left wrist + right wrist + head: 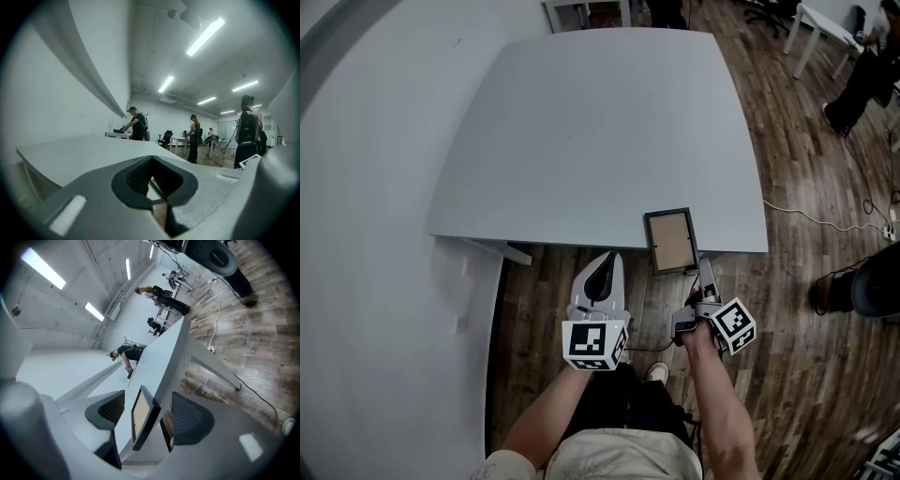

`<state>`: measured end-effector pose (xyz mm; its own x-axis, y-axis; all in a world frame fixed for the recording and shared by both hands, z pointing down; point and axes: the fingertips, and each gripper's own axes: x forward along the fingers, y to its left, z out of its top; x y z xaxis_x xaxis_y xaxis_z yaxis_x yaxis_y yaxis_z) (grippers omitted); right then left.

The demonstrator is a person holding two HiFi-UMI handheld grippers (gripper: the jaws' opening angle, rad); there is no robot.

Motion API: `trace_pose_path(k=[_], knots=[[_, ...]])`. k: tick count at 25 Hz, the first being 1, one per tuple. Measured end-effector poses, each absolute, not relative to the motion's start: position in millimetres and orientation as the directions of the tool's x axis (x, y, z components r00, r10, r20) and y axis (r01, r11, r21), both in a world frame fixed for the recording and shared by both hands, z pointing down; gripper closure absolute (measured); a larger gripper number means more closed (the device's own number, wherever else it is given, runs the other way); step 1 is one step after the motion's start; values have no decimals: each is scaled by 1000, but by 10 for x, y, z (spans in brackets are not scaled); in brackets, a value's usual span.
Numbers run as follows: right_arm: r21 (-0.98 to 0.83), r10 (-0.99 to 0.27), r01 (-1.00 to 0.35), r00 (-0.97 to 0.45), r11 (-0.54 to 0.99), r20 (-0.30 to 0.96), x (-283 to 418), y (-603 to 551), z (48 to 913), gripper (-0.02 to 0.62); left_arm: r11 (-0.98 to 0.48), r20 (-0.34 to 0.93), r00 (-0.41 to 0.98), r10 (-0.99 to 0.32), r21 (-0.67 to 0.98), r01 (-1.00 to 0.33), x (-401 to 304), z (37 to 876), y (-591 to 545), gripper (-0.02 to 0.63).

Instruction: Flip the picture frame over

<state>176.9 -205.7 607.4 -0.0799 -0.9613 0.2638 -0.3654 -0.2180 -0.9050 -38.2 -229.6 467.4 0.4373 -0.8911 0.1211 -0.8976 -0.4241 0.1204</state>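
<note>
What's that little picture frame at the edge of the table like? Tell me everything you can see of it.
The picture frame is a small rectangle with a dark rim around a plain tan panel that looks like cardboard or wood. It lies flat on the grey table at its near edge, with its near end hanging out over the wooden floor. The right gripper has its open jaws on either side of that end, and neither pad seems to press on it.
</note>
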Motion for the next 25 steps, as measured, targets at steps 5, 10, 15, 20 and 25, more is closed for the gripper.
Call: trace_pose_path(k=[5, 10, 15, 20, 25], knots=[[-880, -967, -442, -89, -175, 237, 1826, -2046, 5891, 259, -411, 100, 422, -901, 110, -905, -436, 4575, -2323, 604], [-884, -975, -441, -72, -158, 210, 1909, -2010, 5709, 284, -417, 84, 426, -901, 102, -903, -381, 4476, -2302, 604], [-885, -986, -450, -53, -117, 158, 1978, -1968, 5403, 358, -423, 70, 431, -900, 99, -901, -339, 4386, -2273, 604], [-865, -992, -495, -44, -79, 116, 2024, -1955, 5103, 465, -424, 51, 430, -901, 97, -900, -313, 4273, -2252, 604], [-864, -994, -500, -48, -60, 96, 2003, -1942, 4943, 571, -433, 30, 437, -899, 95, -896, -276, 4160, -2226, 604]])
